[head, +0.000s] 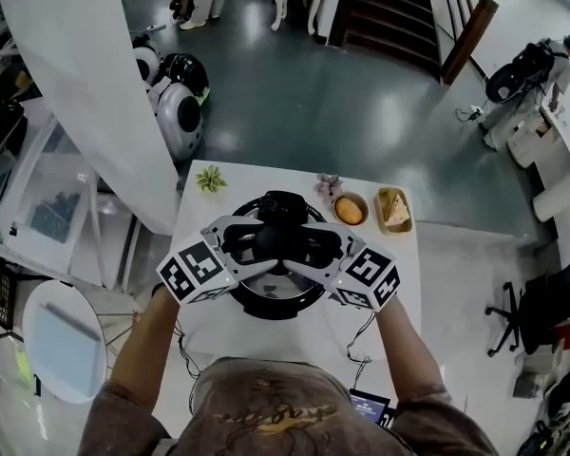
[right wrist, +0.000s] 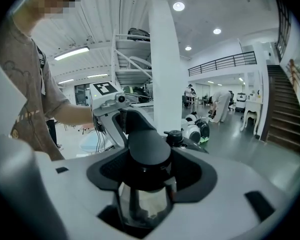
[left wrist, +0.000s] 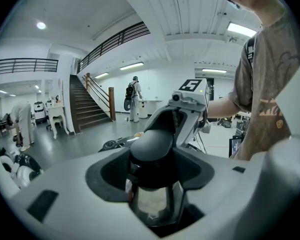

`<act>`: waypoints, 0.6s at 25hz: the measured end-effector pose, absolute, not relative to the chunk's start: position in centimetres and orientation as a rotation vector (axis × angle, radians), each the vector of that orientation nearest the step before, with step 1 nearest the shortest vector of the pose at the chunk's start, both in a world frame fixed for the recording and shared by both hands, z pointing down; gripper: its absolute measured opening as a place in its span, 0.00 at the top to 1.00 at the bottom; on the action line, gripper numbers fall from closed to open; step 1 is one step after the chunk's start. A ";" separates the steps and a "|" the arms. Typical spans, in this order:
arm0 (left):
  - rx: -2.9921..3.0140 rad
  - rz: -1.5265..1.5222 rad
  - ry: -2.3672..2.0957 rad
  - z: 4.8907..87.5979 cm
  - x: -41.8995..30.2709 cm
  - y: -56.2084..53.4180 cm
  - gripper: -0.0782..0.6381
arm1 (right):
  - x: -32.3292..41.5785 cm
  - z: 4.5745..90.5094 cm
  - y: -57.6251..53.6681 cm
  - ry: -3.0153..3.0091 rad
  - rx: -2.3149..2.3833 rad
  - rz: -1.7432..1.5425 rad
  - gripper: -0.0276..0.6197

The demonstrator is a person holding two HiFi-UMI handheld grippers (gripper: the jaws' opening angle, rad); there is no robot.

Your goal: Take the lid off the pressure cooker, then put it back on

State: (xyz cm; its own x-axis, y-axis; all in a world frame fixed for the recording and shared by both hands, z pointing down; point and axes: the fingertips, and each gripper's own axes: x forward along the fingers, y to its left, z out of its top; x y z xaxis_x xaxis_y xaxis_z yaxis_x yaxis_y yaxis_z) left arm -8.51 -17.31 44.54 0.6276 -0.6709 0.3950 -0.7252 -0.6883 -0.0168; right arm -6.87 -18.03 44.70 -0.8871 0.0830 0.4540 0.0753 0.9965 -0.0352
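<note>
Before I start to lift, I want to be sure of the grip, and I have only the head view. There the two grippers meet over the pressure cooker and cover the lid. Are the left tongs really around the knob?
Observer: Yes. In the left gripper view the black lid knob stands between the tongs of the left gripper, with a pad against each side of it.
Operator: Thank you. Is it the same for the right one?
Observer: It is the same. The right gripper view shows that knob between the tongs of the right gripper, which close on it from the opposite side.
</note>
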 end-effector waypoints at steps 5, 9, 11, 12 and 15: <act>2.689 0.573 -1.202 44.5 -8.5 -17.2 0.52 | -6.9 44.6 -18.0 -2.676 -0.114 0.005 0.55; 2.681 0.555 -1.269 44.4 -8.8 -17.1 0.52 | -6.9 44.4 -18.0 -2.700 -0.070 -0.032 0.54; 2.671 0.535 -1.311 44.2 -9.0 -17.0 0.51 | -6.9 44.3 -18.0 -2.710 -0.035 -0.040 0.54; 2.668 0.526 -1.330 44.0 -9.1 -16.8 0.51 | -6.8 44.2 -18.0 -2.717 -0.015 -0.039 0.54; 2.669 0.492 -1.389 43.1 -9.6 -16.1 0.51 | -6.1 43.3 -18.2 -2.755 0.059 -0.028 0.55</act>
